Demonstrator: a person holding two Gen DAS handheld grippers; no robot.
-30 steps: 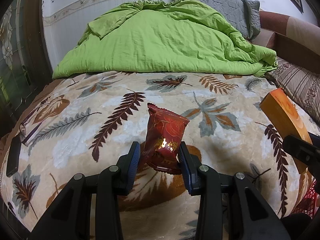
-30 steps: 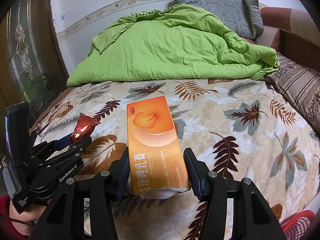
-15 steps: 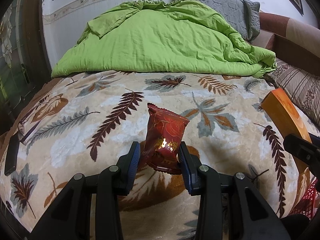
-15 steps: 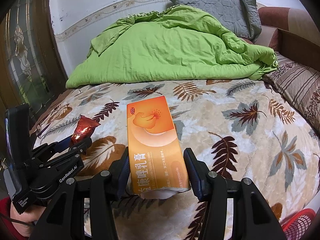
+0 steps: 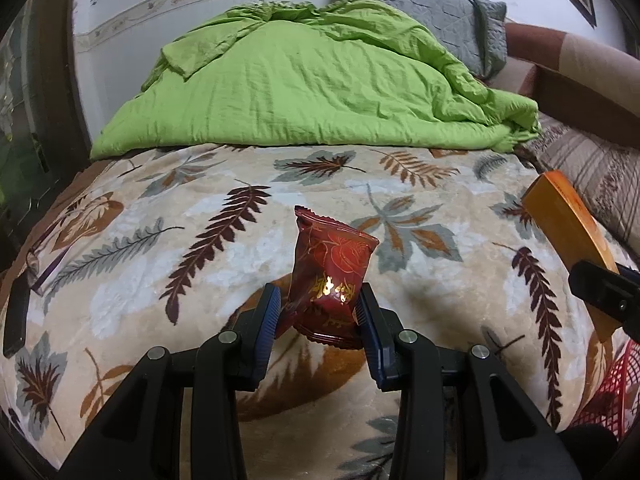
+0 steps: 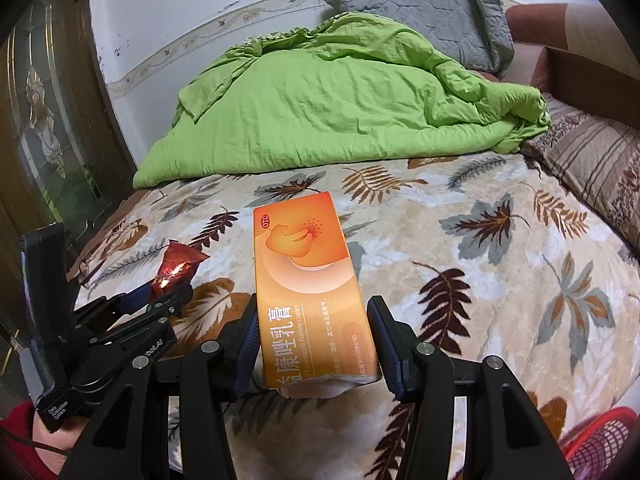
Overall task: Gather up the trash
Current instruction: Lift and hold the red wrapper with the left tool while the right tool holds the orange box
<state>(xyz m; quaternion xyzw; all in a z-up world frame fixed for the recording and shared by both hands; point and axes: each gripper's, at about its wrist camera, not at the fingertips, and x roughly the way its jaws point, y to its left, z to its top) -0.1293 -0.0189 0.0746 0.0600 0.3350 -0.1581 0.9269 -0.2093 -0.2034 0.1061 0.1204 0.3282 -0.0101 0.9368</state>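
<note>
Wrapper (image 5: pixel 330 276): one, left jaws clamped | box (image 6: pixel 312 288): one, right jaws clamped

Bedding ahead of you

You face a leaf-print blanket (image 5: pixel 168 216) with a crumpled green duvet (image 5: pixel 304 92) heaped at its far side, a grey quilted pillow (image 6: pixel 424 12) behind that, a striped pillow (image 6: pixel 592 152) on your right.
</note>
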